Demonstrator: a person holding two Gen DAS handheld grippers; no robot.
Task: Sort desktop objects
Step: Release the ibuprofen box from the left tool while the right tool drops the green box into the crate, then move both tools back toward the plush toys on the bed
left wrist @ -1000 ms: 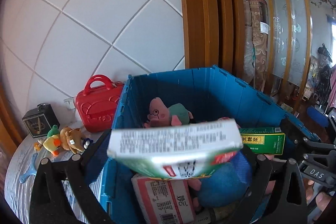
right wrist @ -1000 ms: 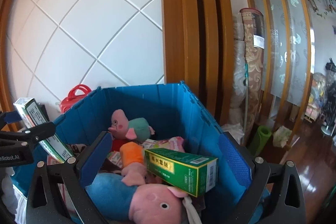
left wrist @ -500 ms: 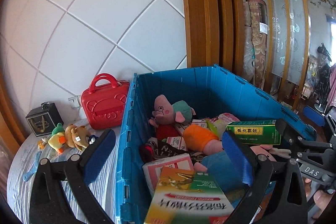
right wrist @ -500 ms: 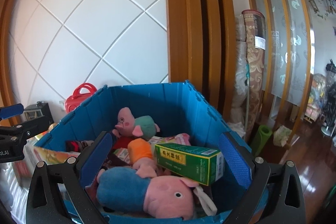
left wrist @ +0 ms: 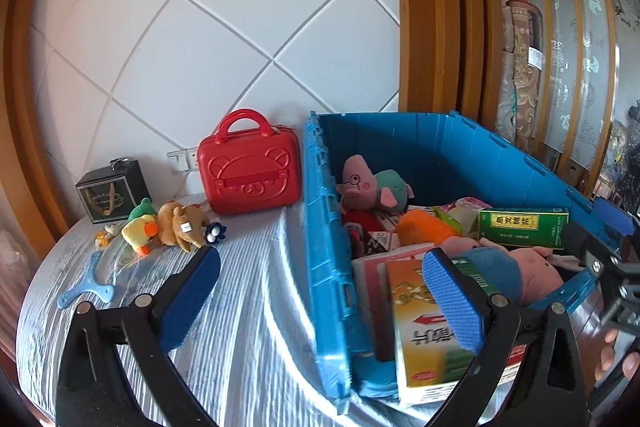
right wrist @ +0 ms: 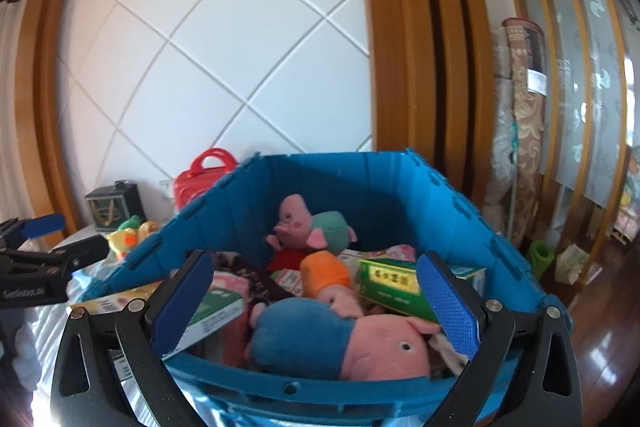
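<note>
A blue crate on the striped tablecloth holds pig plush toys, a green box and a yellow-green box lying at its near end. My left gripper is open and empty, straddling the crate's left wall. My right gripper is open and empty, above the crate's near edge, over a blue-bodied pig plush. The green box lies just behind its right finger.
Left of the crate stand a red bear-face case, a dark box, a duck plush, a brown plush and a blue plastic piece. A tiled wall and wooden frame lie behind.
My left gripper opened and let the yellow-green box fall into the crate, then swung left over the crate wall. My right gripper drew back a little.
</note>
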